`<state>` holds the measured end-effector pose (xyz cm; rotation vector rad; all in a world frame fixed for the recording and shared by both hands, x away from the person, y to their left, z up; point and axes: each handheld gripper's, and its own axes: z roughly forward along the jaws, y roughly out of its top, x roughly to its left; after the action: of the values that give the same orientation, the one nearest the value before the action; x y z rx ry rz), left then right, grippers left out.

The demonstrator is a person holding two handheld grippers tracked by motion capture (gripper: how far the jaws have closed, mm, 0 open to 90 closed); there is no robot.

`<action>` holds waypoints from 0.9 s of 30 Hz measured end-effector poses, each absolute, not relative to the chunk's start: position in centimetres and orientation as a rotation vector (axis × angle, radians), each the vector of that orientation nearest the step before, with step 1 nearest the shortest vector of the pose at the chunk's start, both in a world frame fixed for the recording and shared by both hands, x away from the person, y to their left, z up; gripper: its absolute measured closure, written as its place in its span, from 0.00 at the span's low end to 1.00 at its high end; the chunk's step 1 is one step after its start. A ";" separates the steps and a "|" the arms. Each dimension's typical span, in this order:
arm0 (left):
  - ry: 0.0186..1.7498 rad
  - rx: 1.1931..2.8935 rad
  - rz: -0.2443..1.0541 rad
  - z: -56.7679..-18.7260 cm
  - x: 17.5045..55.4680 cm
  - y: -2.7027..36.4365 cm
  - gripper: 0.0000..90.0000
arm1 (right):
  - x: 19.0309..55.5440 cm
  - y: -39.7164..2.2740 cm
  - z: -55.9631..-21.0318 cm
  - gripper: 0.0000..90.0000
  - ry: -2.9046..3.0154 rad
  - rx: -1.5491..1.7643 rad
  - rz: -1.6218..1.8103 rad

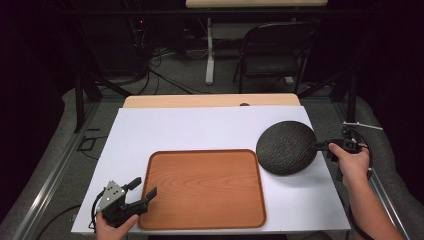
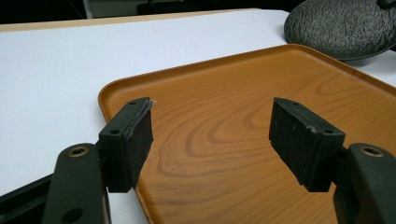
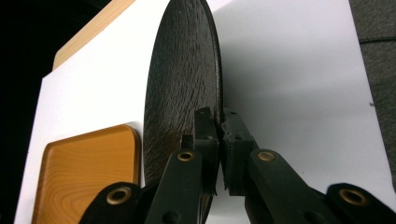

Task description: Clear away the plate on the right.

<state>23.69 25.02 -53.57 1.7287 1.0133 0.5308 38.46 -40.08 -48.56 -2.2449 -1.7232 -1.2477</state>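
A round dark textured plate point(image 1: 286, 147) hangs just above the white table sheet at the right, its left edge near the tray's right rim. My right gripper point(image 1: 320, 146) is shut on the plate's right rim; in the right gripper view the plate point(image 3: 180, 84) stands edge-on between the pinched jaws point(image 3: 218, 126). A wooden tray point(image 1: 205, 186) lies flat in the middle front, with nothing on it. My left gripper point(image 1: 144, 189) is open over the tray's front-left corner; the tray point(image 2: 224, 121) shows between its spread jaws point(image 2: 212, 140), and the plate point(image 2: 341, 25) lies beyond.
A white sheet point(image 1: 200, 127) covers the table, with a strip of bare wood point(image 1: 210, 100) at the far edge. A folding chair point(image 1: 272, 52) and a table leg point(image 1: 210, 55) stand on the floor behind. The table's right edge is close to my right hand.
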 end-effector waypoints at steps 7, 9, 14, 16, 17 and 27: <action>1.012 1.728 0.530 -53.6 23.7 25.0 0.34 | 39.3 -39.3 -47.2 0.97 -1.807 -2.237 -1.219; 1.013 1.727 0.529 -53.6 23.7 25.0 0.34 | 39.9 -38.9 -46.6 0.97 -1.824 -2.237 -1.204; 1.012 1.728 0.529 -53.6 23.7 25.0 0.34 | 40.6 -38.3 -45.6 0.97 -1.908 -2.220 -1.170; 1.012 1.732 0.526 -53.6 23.7 25.1 0.34 | 40.8 -38.1 -45.4 0.97 -1.933 -2.212 -1.163; 1.012 1.733 0.526 -53.6 23.7 25.1 0.34 | 41.0 -37.9 -45.1 0.97 -1.944 -2.210 -1.158; 1.013 1.734 0.523 -53.6 23.7 25.0 0.34 | 42.2 -36.1 -43.2 0.97 -2.063 -2.192 -1.076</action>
<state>23.73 25.02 -53.59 1.7339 1.0129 0.5229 42.24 -36.08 -43.17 -2.1924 -2.0632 -1.0756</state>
